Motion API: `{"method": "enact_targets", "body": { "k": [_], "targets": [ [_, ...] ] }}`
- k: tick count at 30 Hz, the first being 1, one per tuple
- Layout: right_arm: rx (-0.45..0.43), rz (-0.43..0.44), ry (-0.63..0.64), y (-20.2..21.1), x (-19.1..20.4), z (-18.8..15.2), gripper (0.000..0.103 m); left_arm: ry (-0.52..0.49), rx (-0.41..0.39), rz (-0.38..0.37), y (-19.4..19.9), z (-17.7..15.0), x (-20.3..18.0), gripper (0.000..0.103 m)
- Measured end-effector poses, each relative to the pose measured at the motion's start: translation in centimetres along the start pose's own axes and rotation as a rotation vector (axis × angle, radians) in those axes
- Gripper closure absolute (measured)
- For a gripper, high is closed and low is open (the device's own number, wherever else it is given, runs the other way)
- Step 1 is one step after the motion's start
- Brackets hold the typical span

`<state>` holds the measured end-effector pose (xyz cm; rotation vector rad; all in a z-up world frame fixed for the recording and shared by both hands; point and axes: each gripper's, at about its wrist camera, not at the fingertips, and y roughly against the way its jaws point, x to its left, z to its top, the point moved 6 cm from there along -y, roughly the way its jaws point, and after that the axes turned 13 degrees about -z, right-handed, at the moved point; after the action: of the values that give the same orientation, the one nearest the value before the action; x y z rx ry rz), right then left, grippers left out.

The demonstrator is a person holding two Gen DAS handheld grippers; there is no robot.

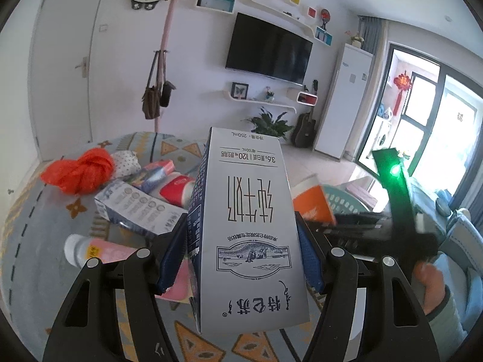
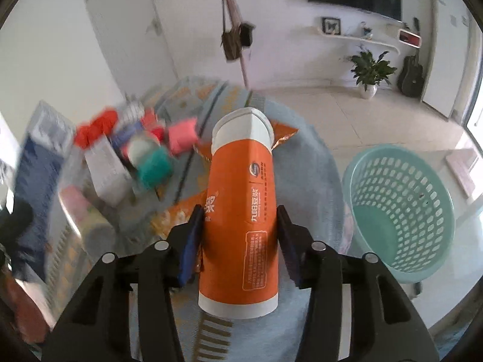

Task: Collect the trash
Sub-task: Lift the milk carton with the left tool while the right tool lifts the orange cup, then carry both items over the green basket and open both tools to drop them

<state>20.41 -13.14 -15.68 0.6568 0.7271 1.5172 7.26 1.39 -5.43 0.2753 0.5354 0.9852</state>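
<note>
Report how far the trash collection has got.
Done: nothing visible in the teal basket yet. In hand: the left gripper clamps a milk carton, and the right gripper holds an orange paper cup. Left: the orange plastic bag, a second carton, a pink bottle and other wrappers on the rug.

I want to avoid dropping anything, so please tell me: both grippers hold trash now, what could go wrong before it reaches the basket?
1. The right gripper grips the orange-and-white paper cup by its soft wall; it may crush or slip out.
2. The left gripper holds the tall white milk carton low, so it might tip while it is carried.
3. The mint-green perforated plastic basket stands beside the table, off to the right; a release too early would probably miss it.
</note>
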Motion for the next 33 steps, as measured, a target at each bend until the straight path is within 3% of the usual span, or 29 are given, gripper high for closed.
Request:
{"method": "enact_targets", "body": {
  "k": [3, 6, 10, 13, 15, 18, 24, 29, 33],
  "targets": [
    [0.049, 0.031, -0.012, -1.0, -0.2, -1.1, 0.038, 0.017, 0.009, 0.0, -0.2, -0.4, 0.4, 0.039],
    [0.04, 0.066, -0.019, -0.3, -0.9, -1.8, 0.027, 0.015, 0.013, 0.009, -0.2, -0.5, 0.7, 0.039],
    [0.043, 0.18, -0.135, 0.2, -2.7, -1.1, 0.026, 0.019, 0.0, 0.009, 0.2, -0.3, 0.9, 0.039],
    [0.06, 0.171, -0.172, -0.6, -3.5, -0.5, 0.032, 0.019, 0.0, 0.007, 0.2, -0.5, 0.8, 0.039],
    [0.09, 0.147, -0.156, -1.5, -3.2, -0.7, 0.052, 0.018, 0.003, 0.006, 0.1, -0.5, 0.6, 0.039],
    [0.109, 0.169, -0.138, -2.1, -2.1, -1.1, 0.055, 0.013, 0.018, 0.003, -0.4, -0.7, 0.1, 0.039],
    [0.038, 0.158, -0.105, 0.8, -2.1, -1.5, 0.057, -0.003, 0.036, -0.005, -1.7, 0.2, -1.7, 0.039],
    [-0.076, 0.147, -0.185, 4.5, -6.4, -0.2, 0.057, -0.032, 0.034, -0.055, -3.6, 3.2, -4.7, 0.039],
    [-0.155, 0.059, -0.25, 6.2, -11.7, 1.1, 0.056, -0.072, 0.028, -0.125, -6.5, 5.9, -8.4, 0.039]
  ]
}}
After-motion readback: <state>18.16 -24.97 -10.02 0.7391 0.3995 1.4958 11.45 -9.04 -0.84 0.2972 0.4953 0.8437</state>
